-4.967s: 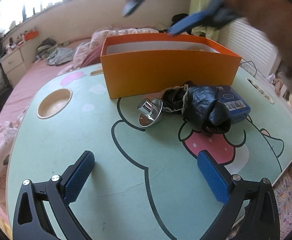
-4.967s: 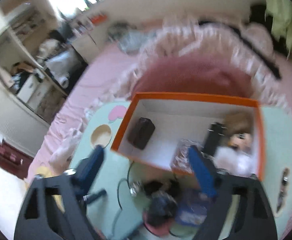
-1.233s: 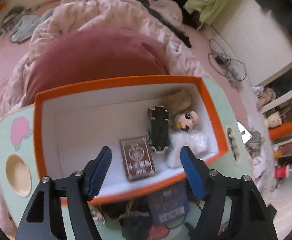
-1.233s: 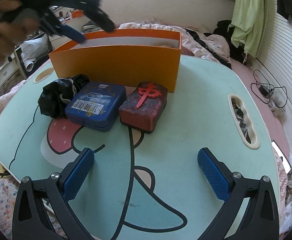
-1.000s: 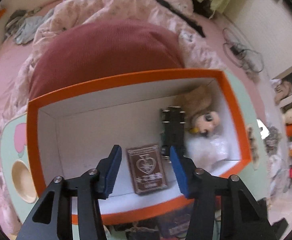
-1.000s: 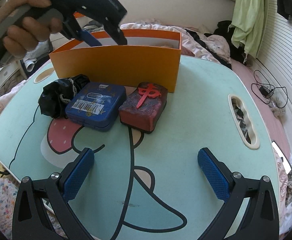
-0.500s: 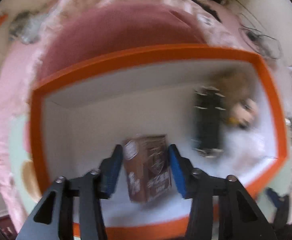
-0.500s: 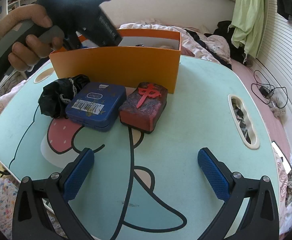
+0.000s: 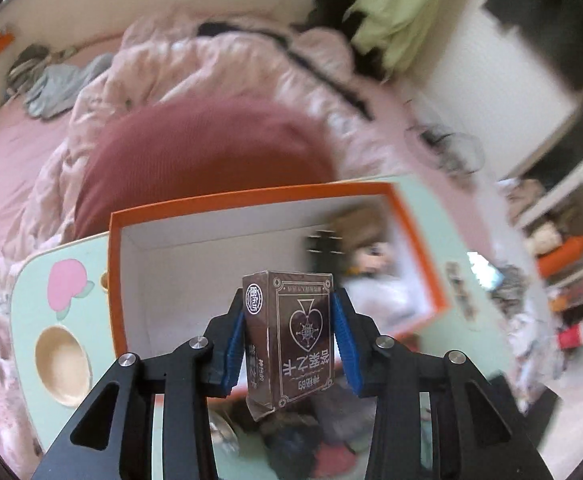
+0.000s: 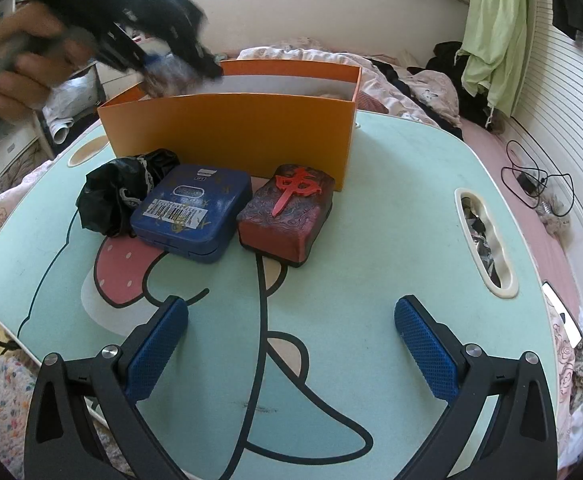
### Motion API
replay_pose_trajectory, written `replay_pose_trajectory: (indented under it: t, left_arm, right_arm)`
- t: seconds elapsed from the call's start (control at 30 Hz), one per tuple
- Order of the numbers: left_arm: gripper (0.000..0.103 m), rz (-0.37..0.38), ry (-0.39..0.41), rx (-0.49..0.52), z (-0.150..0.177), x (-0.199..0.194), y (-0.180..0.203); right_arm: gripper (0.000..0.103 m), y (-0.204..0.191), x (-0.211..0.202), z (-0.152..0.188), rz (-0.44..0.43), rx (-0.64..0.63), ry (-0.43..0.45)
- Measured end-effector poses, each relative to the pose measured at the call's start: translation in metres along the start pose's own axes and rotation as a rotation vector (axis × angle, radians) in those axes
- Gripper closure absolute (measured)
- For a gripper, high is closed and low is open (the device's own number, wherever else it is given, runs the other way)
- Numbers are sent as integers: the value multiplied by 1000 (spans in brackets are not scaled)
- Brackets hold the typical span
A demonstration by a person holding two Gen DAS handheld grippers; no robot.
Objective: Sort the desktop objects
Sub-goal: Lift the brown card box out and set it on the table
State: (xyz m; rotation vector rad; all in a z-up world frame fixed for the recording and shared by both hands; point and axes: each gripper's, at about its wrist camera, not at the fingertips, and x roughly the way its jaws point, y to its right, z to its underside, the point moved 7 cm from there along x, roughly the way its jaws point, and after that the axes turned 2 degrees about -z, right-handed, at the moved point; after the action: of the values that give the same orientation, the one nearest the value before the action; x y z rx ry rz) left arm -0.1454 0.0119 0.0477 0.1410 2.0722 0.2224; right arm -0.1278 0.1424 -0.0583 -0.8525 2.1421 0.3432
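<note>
A brown playing-card box (image 9: 291,336) hangs above the orange box (image 9: 251,196). My left gripper (image 9: 289,320) is shut on it, both blue pads pressing its sides while the jaws are still closing. Inside the orange box lie a doll (image 9: 371,256) and a black item (image 9: 323,244), both blurred. My right gripper (image 10: 291,320) stands open low over the mint table (image 10: 411,200), nothing between its fingers. Ahead of it sit a blue tin (image 10: 191,208), a red patterned block (image 10: 287,212) and a crumpled black bag (image 10: 115,196), all in front of the orange box (image 10: 231,136).
A person's hand (image 10: 23,64) holds the left tool over the box's left end. The table has a round cup recess (image 9: 63,364) at its left and a slot handle (image 10: 483,240) at its right. A bed with pink bedding (image 9: 195,80) lies beyond the table.
My left gripper narrowed around the card box lying in the orange box, closed on it and lifted it up and out. The right gripper stayed still.
</note>
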Motion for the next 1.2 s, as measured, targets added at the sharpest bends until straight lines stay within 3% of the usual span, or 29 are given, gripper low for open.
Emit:
replay_pose_trajectory:
  t: [0.17,0.27,0.37,0.47,0.57,0.67,0.73,0.77,0.87,1.03,1.2]
  left_arm:
    - [64,36,37,9,43,-23,2]
    - [64,-23,59,-23,79,-25,-14]
    - [64,-65,39,-69,113,-21,-32]
    - [64,-1,-17,-122,143,-10,-37]
    - [64,3,-48,-99,154,6,-27]
    - [64,7,-19,-86,150,8,-18]
    - [57,71,28,-126,143,4,-11]
    - [46,92,62,-136,140,1,-9]
    - [26,37,154,-112,137,-10,-8]
    - [21,-52,136,-1,155,-14,-5]
    - [19,-124,157,20,182,-21,-14]
  right_arm:
    - [0,0,0,0,-1,-2,0]
    - [0,0,0,0,-1,-2,0]
    - [0,0,0,0,-2,-3,0]
    - [0,1,0,0,-1,-3,-1]
    - [0,1,0,0,-2,-3,0]
    - [0,1,0,0,-3,-5,0]
    - [0,2,0,0,-4,-4,0]
    - [0,1,0,0,-4,-5,0]
    - [0,2,0,0,-4,-5,0]
    - [0,2,1,0,-4,-7,0]
    - [0,2,1,0,-5,-8,0]
